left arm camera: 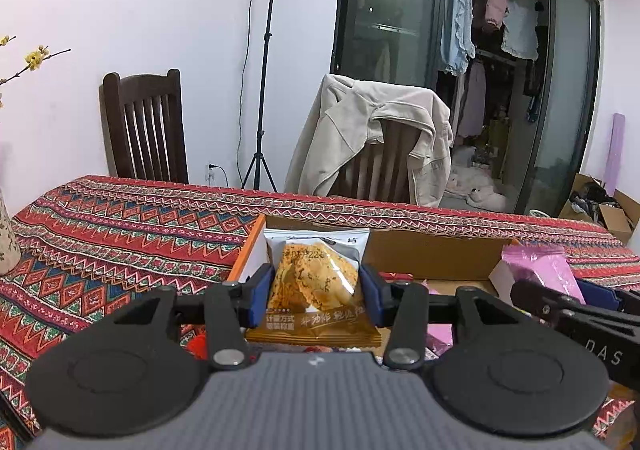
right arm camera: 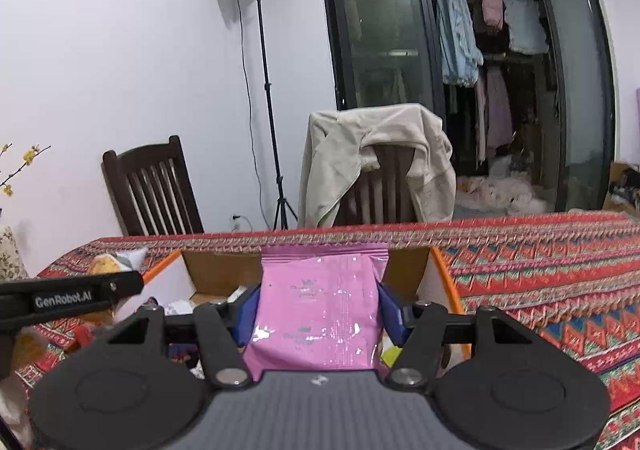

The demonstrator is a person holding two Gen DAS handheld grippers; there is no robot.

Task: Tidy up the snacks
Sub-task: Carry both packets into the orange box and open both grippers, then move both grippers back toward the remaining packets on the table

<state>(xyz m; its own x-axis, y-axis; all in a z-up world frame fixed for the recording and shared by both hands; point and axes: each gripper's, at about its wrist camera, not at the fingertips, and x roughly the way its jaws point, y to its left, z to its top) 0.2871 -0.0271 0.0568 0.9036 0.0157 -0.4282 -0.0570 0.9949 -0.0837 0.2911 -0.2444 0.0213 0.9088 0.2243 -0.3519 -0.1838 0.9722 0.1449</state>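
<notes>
Right now my left gripper point(left arm camera: 316, 282) clamps an orange snack packet point(left arm camera: 314, 290) and my right gripper point(right arm camera: 318, 314) a pink packet point(right arm camera: 316, 310), both over the cardboard box point(right arm camera: 208, 270).

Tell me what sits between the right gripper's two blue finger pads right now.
A pink snack packet, clamped upright between the right gripper pads, above the cardboard box. The right wrist view shows it.

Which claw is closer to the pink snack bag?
Right. The right claw is clamped on the pink snack bag; the left claw holds the orange snack packet beside it.
</notes>
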